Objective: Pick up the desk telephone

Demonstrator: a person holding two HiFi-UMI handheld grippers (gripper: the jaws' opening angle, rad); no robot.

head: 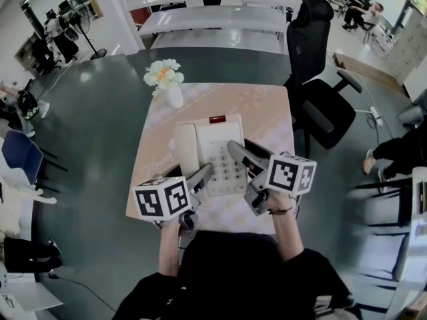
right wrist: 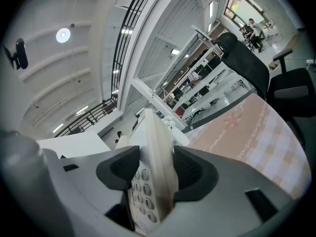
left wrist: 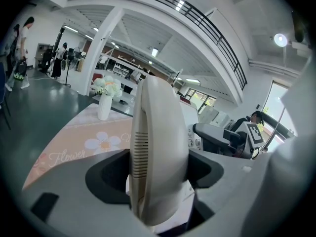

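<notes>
Head view is showing the desk telephone [head: 215, 145], a cream set with a small red patch at its far edge, lying on a peach placemat [head: 263, 105] at the near side of a dark round table [head: 93, 132]. Whether its base is resting fully on the placemat or is raised a little cannot be told. Its handset [head: 187, 149] is lying along the body's left side, and the keypad [head: 228, 169] is facing up at the near right.

The left gripper [head: 201, 177] is reaching in from the near left. In the left gripper view both dark pads are pressing on the near end of the handset, with its slotted grille showing, so this gripper is clamping the handset. The right gripper [head: 243, 167] is coming in from the near right across the keypad. In the right gripper view its jaws are closing on the right edge of the telephone's body, with the numbered keys just inside the left jaw, so it is gripping the telephone itself.

A person's hands are holding both grippers near the table's edge, and each gripper is carrying its marker cube [head: 162, 197].

Beyond the telephone, a white vase of pale flowers [head: 167, 82] is standing at the placemat's far left corner, well apart from the set. A black office chair [head: 320, 79] is standing beside the table at the right.
</notes>
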